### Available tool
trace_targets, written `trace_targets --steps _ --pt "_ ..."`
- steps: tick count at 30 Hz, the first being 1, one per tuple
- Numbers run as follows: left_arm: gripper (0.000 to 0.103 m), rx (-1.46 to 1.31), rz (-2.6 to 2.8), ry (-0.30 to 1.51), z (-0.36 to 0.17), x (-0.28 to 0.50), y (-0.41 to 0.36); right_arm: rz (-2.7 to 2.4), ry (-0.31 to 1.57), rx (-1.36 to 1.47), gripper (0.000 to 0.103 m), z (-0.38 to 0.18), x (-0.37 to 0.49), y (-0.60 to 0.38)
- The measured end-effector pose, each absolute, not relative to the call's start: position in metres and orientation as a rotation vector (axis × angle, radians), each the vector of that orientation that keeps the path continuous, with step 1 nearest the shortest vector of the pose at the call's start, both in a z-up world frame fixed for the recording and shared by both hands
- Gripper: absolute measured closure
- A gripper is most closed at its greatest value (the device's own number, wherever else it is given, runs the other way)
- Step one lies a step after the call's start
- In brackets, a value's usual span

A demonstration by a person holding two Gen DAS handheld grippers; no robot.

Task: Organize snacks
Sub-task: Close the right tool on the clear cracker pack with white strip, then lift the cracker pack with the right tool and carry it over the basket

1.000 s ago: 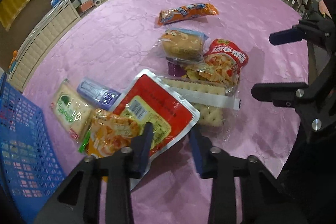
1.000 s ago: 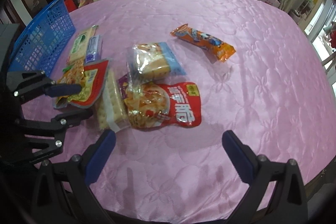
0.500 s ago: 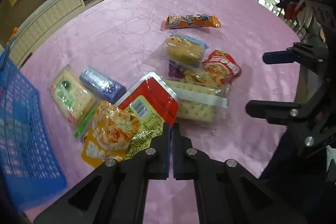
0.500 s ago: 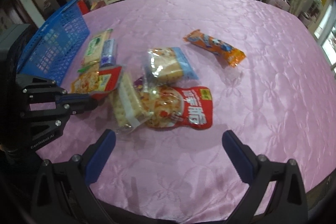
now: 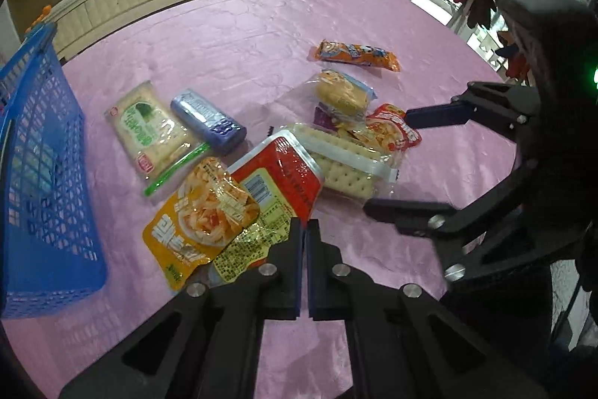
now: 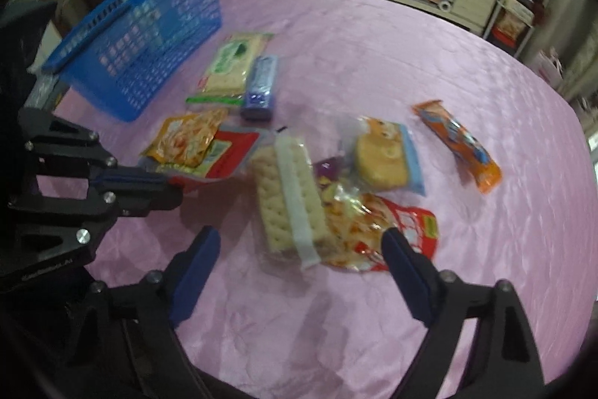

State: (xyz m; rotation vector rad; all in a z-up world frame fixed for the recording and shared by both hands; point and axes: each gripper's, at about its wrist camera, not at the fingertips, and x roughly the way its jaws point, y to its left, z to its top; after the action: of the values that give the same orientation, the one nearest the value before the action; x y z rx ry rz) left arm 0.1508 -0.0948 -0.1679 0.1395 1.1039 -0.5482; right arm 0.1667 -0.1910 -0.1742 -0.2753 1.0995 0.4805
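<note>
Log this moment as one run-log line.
left tongs: shut on red packet corner | right tongs: open above cracker pack | basket: no snacks visible

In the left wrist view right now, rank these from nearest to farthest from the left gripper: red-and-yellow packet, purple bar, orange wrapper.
1. Red-and-yellow packet, pinched at its edge in the left gripper.
2. Purple bar, mid-table toward the left.
3. Orange wrapper, far side toward the right.

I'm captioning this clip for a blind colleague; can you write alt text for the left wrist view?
The left claw is shut on the corner of a red snack packet lying among other snacks on a pink tablecloth. A yellow packet, crackers and a purple bar lie around it, with a blue basket at left and the open right claw at right.
</note>
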Motion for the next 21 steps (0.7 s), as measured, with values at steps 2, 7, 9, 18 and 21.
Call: trace_targets --steps 2,7,9,18,21 --pt "0.102 0.128 -0.546 1.099 -0.168 0.152 -0.093 0.481 1.111 -0.286 0.019 -0.178 0.169 -0.187" --pt "0.102 0.109 -0.551 1.095 -0.169 0.151 -0.088 0.476 1.145 -0.328 0.029 -0.190 0.179 -0.176" --pt "0.102 0.107 -0.553 1.098 -0.171 0.151 -0.088 0.470 1.163 -0.360 0.036 -0.196 0.181 -0.172" --pt "0.102 0.131 -0.545 1.096 -0.169 0.149 -0.094 0.450 1.158 -0.324 0.055 -0.192 0.180 -0.177" --pt "0.102 0.128 -0.542 1.072 -0.157 0.146 -0.094 0.437 1.141 -0.302 0.055 -0.181 0.176 -0.182"
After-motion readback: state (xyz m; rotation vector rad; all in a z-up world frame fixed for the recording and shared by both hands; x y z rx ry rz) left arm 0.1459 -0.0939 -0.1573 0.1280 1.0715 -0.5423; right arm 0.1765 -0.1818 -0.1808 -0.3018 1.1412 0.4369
